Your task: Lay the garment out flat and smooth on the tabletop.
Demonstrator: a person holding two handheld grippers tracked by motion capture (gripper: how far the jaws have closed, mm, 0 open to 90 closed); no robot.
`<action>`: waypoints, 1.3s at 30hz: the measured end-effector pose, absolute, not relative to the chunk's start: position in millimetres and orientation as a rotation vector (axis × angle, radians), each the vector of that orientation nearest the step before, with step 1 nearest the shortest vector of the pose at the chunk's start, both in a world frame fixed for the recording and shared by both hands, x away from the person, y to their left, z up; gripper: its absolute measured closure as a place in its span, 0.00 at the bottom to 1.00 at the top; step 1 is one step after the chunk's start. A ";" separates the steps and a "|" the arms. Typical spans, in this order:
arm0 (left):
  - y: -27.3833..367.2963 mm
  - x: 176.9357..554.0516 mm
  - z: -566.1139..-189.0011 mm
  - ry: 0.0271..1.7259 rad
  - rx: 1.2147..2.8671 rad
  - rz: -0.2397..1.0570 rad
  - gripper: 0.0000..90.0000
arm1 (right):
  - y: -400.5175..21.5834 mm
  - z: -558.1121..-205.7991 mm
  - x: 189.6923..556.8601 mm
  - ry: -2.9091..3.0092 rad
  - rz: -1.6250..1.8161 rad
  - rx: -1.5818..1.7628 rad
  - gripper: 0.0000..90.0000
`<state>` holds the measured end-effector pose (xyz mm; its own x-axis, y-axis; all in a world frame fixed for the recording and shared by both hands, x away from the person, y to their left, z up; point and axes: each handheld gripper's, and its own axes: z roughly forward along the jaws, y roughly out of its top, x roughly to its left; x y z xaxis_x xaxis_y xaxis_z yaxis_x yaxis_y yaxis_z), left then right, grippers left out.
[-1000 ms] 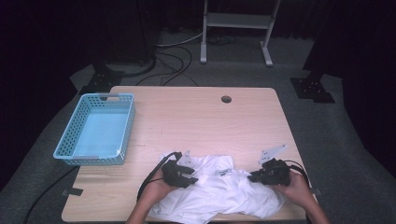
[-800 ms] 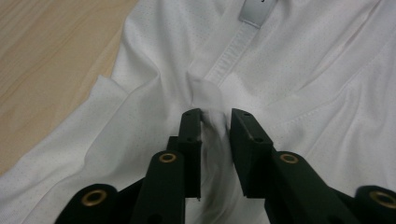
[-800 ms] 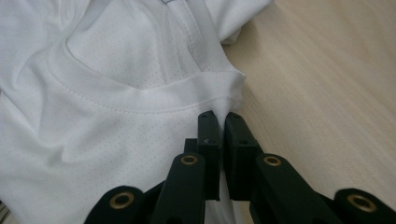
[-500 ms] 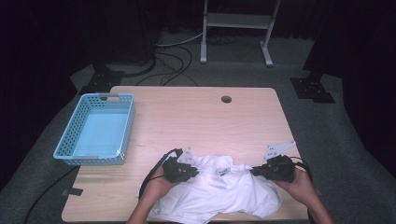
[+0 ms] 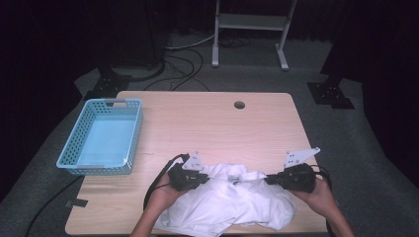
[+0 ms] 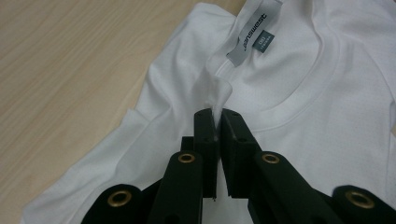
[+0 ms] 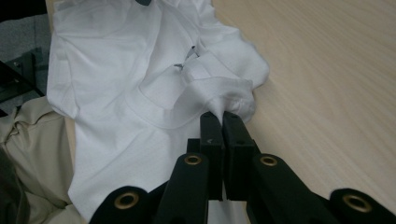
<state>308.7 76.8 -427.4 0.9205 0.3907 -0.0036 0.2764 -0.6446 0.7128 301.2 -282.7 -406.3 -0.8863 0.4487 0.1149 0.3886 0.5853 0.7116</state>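
Left gripper (image 6: 217, 114) jaws just closed, pinching shirt (image 5: 232, 202) shoulder; right gripper (image 7: 223, 116) likewise pinching (neckline between). Both corners secured; lift plausible next.

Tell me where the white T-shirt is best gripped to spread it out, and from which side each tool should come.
Probably at the shoulders, on either side of the neckline. The white T-shirt lies crumpled with its collar and label facing up, so the shoulder folds stand raised. The left tool and the right tool, each shut on such a fold, come in low from opposite outer sides, which suits pulling apart.
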 end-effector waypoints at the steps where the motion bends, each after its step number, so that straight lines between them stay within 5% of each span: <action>1: 77.5 308.1 -428.4 0.478 2.307 0.187 0.95 | -282.8 -409.4 299.8 2.731 1.216 0.722 0.98; 17: 82.2 289.8 -435.5 0.424 2.351 0.087 0.96 | -280.6 -449.4 268.8 2.857 1.207 0.715 0.98; 20: 84.6 344.9 -404.5 0.530 2.252 0.260 0.97 | -280.2 -432.2 295.3 2.814 1.201 0.706 0.99; 23: 74.2 411.9 -346.8 0.579 2.146 0.558 0.96 | -272.8 -366.7 382.1 2.616 1.128 0.718 0.96; 25: 64.9 450.6 -310.9 0.612 2.117 0.713 0.86 | -266.1 -319.4 432.9 2.415 1.023 0.809 0.78; 26: 63.2 468.0 -300.1 0.658 2.079 0.689 0.75 | -262.8 -297.3 452.6 2.323 0.979 0.830 0.67; 29: 64.5 481.3 -304.4 0.701 2.066 0.624 0.61 | -258.1 -267.6 475.1 2.212 1.047 0.918 0.67; 34: 71.8 454.0 -354.7 0.706 2.117 0.479 0.42 | -247.9 -312.9 452.8 2.360 1.036 0.895 0.64; 39: 79.9 410.7 -397.1 0.704 2.187 0.391 0.33 | -241.8 -383.9 407.5 2.572 0.960 0.934 0.64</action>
